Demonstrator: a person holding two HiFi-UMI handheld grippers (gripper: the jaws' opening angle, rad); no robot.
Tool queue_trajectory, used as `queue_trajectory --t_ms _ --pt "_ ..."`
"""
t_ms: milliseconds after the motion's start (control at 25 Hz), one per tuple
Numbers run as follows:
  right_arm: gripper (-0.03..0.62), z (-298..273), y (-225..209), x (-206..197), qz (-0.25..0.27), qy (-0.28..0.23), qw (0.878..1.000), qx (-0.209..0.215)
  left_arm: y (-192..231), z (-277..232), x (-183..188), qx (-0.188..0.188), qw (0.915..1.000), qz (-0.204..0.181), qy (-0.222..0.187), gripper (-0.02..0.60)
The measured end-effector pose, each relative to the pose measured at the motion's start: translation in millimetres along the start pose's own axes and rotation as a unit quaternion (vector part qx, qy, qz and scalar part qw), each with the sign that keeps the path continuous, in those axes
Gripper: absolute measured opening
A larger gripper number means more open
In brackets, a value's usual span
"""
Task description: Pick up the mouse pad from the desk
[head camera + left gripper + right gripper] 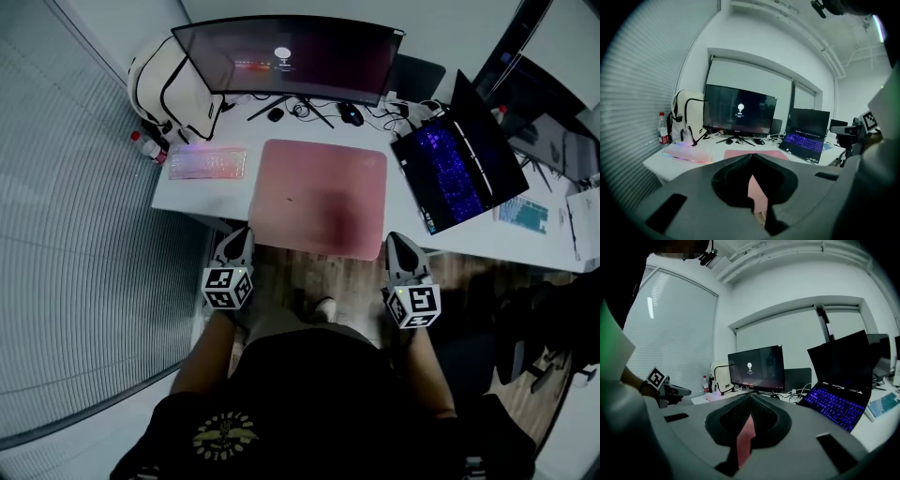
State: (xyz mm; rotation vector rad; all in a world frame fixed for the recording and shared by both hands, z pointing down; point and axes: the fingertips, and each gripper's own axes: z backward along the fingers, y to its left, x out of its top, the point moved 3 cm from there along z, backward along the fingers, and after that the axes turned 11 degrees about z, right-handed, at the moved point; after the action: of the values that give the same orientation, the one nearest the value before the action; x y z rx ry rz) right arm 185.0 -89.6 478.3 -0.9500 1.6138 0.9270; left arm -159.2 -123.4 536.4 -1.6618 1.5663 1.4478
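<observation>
A pink mouse pad (319,197) lies flat on the white desk (187,192), its near edge at the desk's front edge. My left gripper (239,236) hangs just short of the pad's near left corner, jaws shut with nothing in them. My right gripper (397,240) sits by the near right corner, likewise shut and empty. In the left gripper view the pad (733,153) shows beyond the closed tips of the left gripper (751,157). In the right gripper view a pink strip of the pad (745,434) shows below the tips of the right gripper (751,397).
Behind the pad stand a curved monitor (286,56), a lit keyboard (206,164), a black mouse (350,114) and cables. An open laptop (459,164) is at the right. A white backpack (173,89) and a bottle (148,145) fill the back left corner.
</observation>
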Motion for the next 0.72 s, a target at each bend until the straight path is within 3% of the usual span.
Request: queue_trajectory --t_ms 200,720 --pt "0.002 1.8 -4.9 -24.2 -0.022 0.037 0.999 0.003 20.7 -3.4 -20.7 0.03 0.9988 0.033 0.019 0.006" --pt "0.002 -7.7 7.8 -106.4 -0.032 0.124 0.992 0.015 62.5 -33.2 -77.1 0.047 0.9934 0.079 0.069 0.006"
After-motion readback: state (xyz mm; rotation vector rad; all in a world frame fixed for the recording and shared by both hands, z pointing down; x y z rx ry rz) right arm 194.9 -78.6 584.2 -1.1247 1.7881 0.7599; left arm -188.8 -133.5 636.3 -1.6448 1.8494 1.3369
